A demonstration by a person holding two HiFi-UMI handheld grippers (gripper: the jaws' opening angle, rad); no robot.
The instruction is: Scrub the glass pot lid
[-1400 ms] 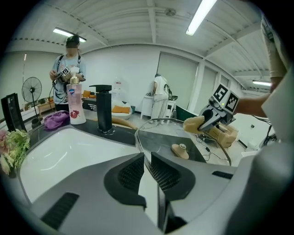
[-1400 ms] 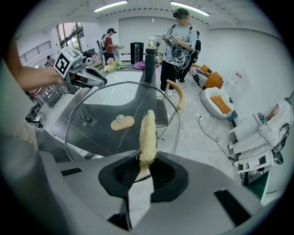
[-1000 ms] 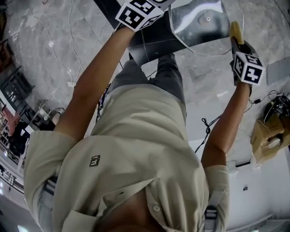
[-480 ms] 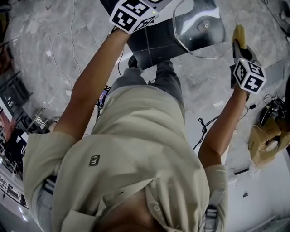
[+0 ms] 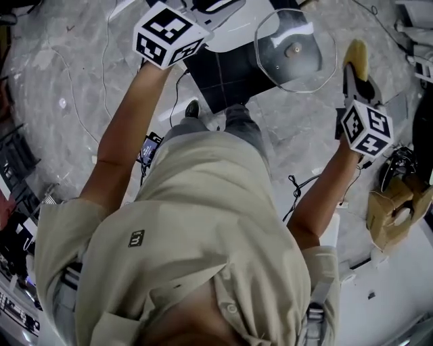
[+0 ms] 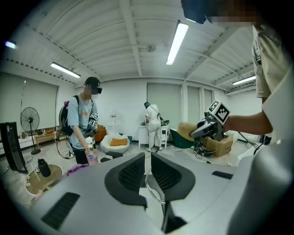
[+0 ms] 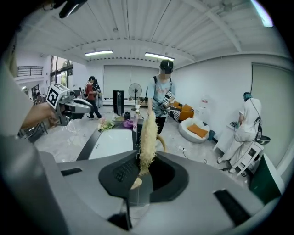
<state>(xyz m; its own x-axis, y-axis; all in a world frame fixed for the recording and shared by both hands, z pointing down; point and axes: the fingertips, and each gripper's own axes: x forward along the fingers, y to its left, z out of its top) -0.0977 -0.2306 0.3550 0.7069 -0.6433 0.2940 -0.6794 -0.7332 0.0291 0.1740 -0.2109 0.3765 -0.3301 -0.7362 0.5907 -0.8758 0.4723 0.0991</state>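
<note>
The glass pot lid (image 5: 304, 67) with its metal knob hangs in the air at the top of the head view. My left gripper (image 5: 242, 13) is shut on its left rim. In the left gripper view my left gripper (image 6: 148, 158) pinches the lid's metal rim (image 6: 154, 193), seen edge-on. My right gripper (image 5: 352, 78) is shut on a yellow fibrous scrubber (image 5: 355, 53), which sits just right of the lid, a small gap apart. In the right gripper view the scrubber (image 7: 148, 133) stands upright out of my right gripper (image 7: 141, 169).
A black and white table (image 5: 223, 67) lies below the lid. A cardboard box (image 5: 396, 206) and cables (image 5: 304, 186) are on the marble floor to the right. Several people (image 7: 161, 98) stand around the room, one in white (image 6: 152, 124) at a far table.
Both grippers have dropped lower in the head view. The left gripper has swung left and the lid now shows whole. Lid and scrubber stay a little apart.
</note>
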